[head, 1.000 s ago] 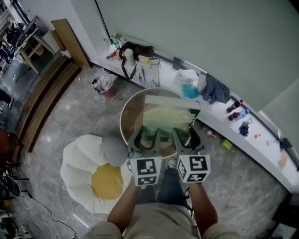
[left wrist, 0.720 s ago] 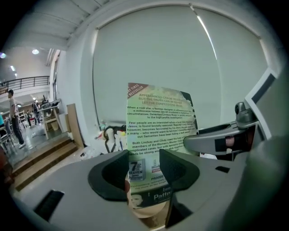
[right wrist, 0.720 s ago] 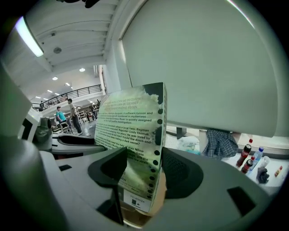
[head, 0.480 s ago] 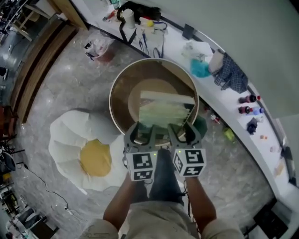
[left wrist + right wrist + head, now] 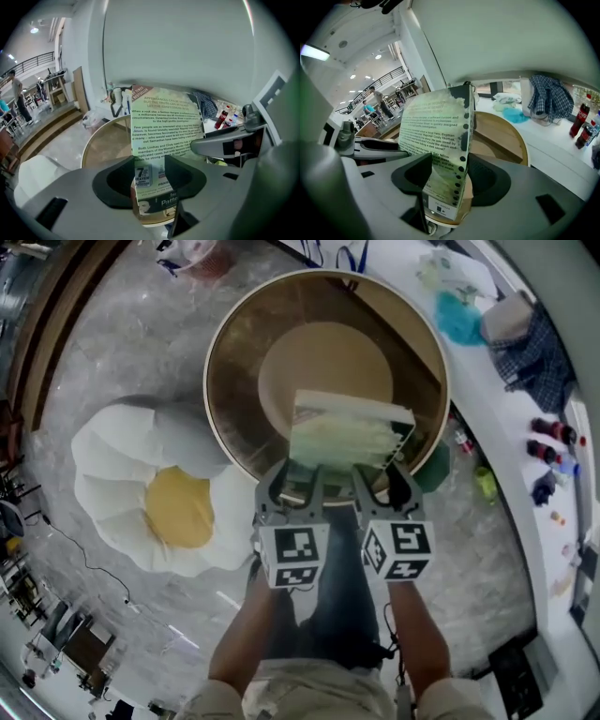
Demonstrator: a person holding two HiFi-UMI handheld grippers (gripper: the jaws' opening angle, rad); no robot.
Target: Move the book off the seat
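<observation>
Head view, looking steeply down: a round wooden seat (image 5: 234,399) with a tan pad (image 5: 323,371) fills the upper centre of the frame. The book (image 5: 347,432) sits at frame centre, over the near part of the seat and tilted up on edge, with its pale page block facing the camera. The left gripper (image 5: 292,486) and the right gripper (image 5: 382,488) lie side by side just below it, each holding the book's near edge. Whether the book touches the seat's rim cannot be told. Left gripper view: the left gripper (image 5: 149,174) has its jaws set wide, pressed on the lower part of the book (image 5: 164,136), and they have just closed a little further on it; the printed cover rises upright between them. Right gripper view: the right gripper (image 5: 443,176) is likewise set wide and clamped on the book (image 5: 438,136), near the corner that bears a label. An egg-shaped cushion (image 5: 159,502), white with a yellow centre, lies on the marble floor (image 5: 122,362) at centre left, touching the seat. A white counter (image 5: 506,409) runs down the right edge and carries a teal cloth (image 5: 461,320), a checked cloth (image 5: 525,334) and bottles (image 5: 553,432).
</observation>
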